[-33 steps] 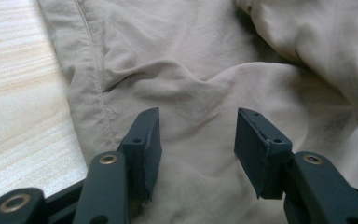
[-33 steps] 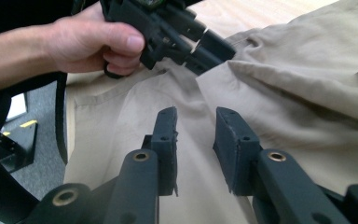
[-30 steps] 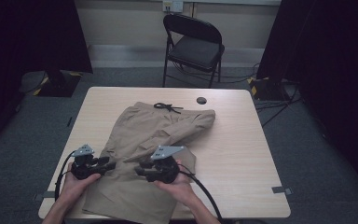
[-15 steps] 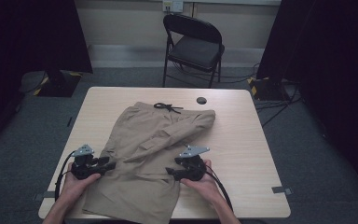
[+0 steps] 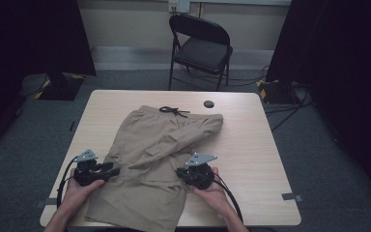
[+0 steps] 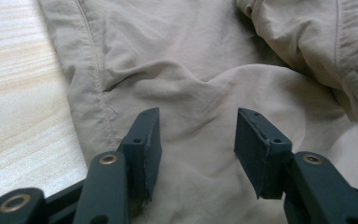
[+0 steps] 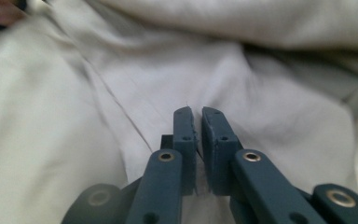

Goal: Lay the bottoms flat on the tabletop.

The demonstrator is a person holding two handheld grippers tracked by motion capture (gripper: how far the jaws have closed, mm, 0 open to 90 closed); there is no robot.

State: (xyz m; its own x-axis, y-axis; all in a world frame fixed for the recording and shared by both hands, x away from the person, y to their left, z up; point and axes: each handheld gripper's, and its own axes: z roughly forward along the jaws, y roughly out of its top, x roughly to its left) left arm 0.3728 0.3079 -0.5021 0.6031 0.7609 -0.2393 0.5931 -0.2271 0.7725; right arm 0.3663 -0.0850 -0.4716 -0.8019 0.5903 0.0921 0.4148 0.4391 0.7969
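Right gripper (image 5: 181,172) farther right, jaws nearly closed, empty, on shorts (image 5: 159,145); left gripper (image 5: 113,171) agape.

No readable text

We find no word, label, brand, number or sign that we can read: the beige shorts (image 5: 159,154) carry no visible print, and the black jaws in both gripper views are also plain, without any marking on them.
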